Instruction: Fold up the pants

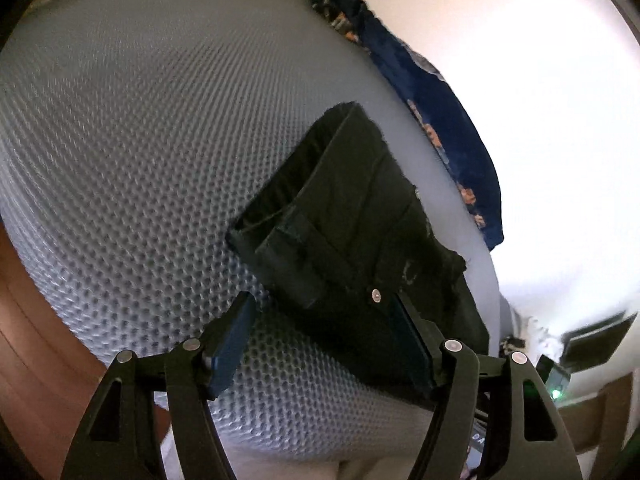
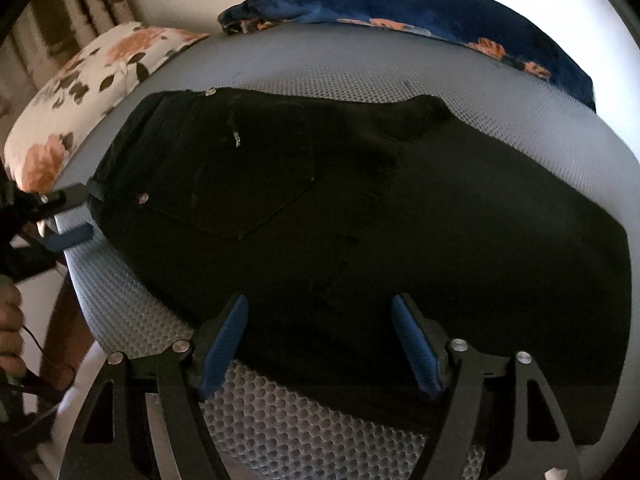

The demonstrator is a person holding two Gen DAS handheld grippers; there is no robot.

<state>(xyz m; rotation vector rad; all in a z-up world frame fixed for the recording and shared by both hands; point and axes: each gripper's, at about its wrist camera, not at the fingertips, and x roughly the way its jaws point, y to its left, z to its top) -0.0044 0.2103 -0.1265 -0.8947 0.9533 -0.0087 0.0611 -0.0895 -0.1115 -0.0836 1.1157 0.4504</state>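
1. The left gripper (image 1: pixel 324 332) has its jaws spread wide apart. One blue pad (image 1: pixel 230 354) hangs over bare mattress, and the other sits against the waistband edge of the black pants (image 1: pixel 344 216) without pinching it.
2. The right gripper (image 2: pixel 320 344) also has its jaws released and wide, both blue pads (image 2: pixel 416 346) hovering at the near edge of the pants (image 2: pixel 360 216), with dark cloth showing between them.
3. The pants lie spread flat on a grey dimpled mattress (image 2: pixel 288 432), back pocket up, waistband to the left, legs running off to the right.
4. In the right wrist view the left gripper (image 2: pixel 68 216) sits at the waistband's left end.
5. A floral pillow (image 2: pixel 88 92) lies at the far left.
6. A dark blue flowered cloth (image 2: pixel 420 8) lies along the far edge of the mattress.
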